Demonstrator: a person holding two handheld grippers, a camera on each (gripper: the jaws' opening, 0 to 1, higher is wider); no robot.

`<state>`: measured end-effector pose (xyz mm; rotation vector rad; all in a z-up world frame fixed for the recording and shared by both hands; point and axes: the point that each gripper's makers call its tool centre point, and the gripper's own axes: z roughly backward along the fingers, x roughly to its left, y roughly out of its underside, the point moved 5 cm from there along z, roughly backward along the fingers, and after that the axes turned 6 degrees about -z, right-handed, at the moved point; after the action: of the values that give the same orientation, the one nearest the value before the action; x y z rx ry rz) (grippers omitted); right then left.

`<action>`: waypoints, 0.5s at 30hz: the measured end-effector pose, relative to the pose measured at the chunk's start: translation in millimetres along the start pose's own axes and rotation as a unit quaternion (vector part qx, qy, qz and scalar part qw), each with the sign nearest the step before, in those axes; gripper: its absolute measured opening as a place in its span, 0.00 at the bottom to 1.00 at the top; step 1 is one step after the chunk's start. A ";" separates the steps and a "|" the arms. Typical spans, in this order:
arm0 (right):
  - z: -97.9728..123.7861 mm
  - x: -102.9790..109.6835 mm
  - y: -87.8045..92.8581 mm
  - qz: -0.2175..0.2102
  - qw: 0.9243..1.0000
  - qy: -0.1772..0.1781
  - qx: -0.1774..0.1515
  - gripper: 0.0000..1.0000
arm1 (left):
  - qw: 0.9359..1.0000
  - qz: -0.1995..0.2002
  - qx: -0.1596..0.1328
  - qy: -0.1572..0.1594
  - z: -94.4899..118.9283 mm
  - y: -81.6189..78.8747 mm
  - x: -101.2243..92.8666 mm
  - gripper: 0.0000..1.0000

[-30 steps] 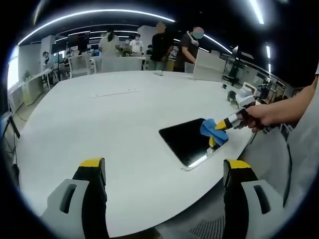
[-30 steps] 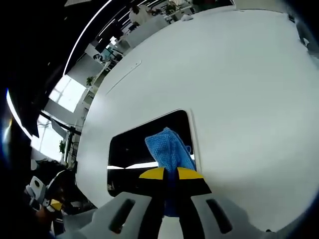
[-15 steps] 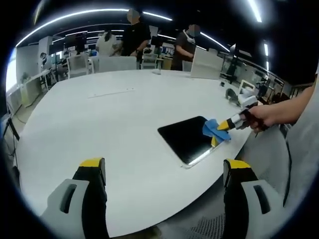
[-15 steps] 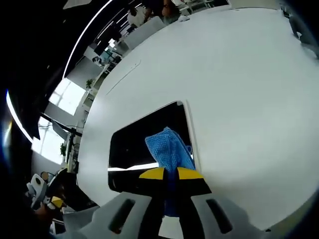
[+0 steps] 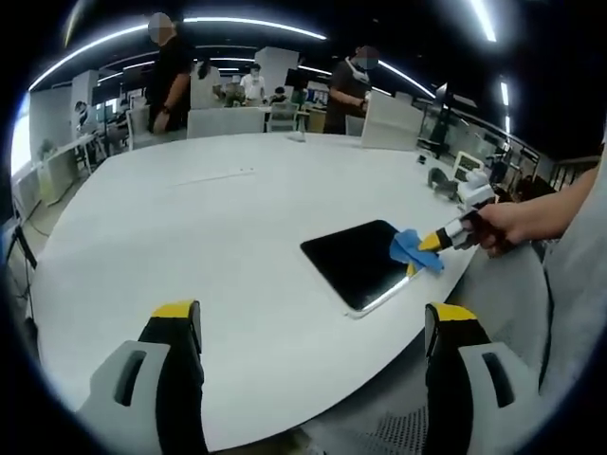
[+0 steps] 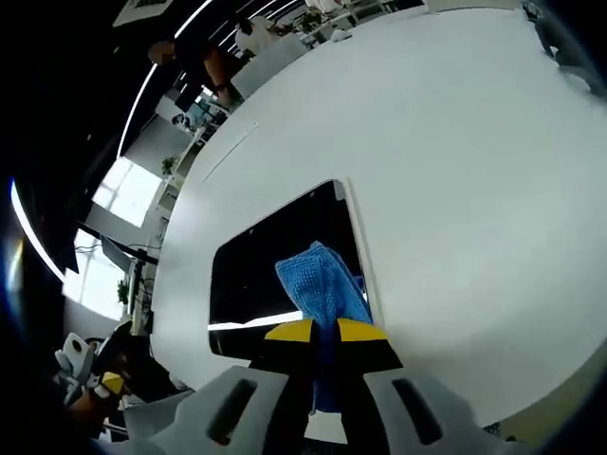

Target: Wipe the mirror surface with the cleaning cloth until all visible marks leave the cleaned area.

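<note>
Slightly further toward the mirror's far right corner than a second ago, the cleaning cloth [image 6: 321, 289] has slid along the edge nearest the person's hand [image 5: 503, 227], a small shift in the left gripper view.

Nearest in the right gripper view, the right tongs [image 6: 325, 332] are pressed together on the blue cloth, whose free end lies on the dark glass close to the mirror's pale border. The left tongs [image 5: 313, 327] are spread wide with nothing between them, held back over the near edge of the worktop [image 5: 190, 218], well apart from the work.

Beyond them the mirror [image 5: 356, 263] lies flat on the white worktop near its right-hand rim, with the cloth resting on its far corner. Its glass reads as an even black with one bright strip of reflected ceiling light; no smear can be made out at this scale, so the wipe looks well along, though whether marks remain I cannot tell. The stretch under the cloth is probably what is left.

No containers can be made out. Farther off, people [image 5: 353, 83] stand among desks.
</note>
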<state>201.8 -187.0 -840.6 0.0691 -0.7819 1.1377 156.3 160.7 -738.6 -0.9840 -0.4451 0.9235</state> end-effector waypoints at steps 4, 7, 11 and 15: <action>0.0 0.3 0.4 -0.002 1.000 -0.001 -0.002 0.02 | 1.000 0.002 -0.002 0.000 1.9 0.3 0.1 0.98; 0.1 0.2 0.4 -0.003 1.000 -0.003 -0.002 0.02 | 1.000 -0.002 -0.001 -0.002 3.2 1.8 -0.1 0.99; -0.8 0.2 0.5 0.001 1.000 -0.001 -0.008 0.02 | 1.000 0.002 -0.002 -0.002 4.1 2.6 0.6 0.99; -1.0 1.4 0.9 0.005 1.000 -0.001 -0.009 0.02 | 1.000 0.002 -0.002 -0.002 5.0 3.6 0.3 0.99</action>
<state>201.8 -185.1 -840.8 0.0510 -0.7948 1.1405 151.4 164.3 -739.2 -0.9870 -0.4477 0.9283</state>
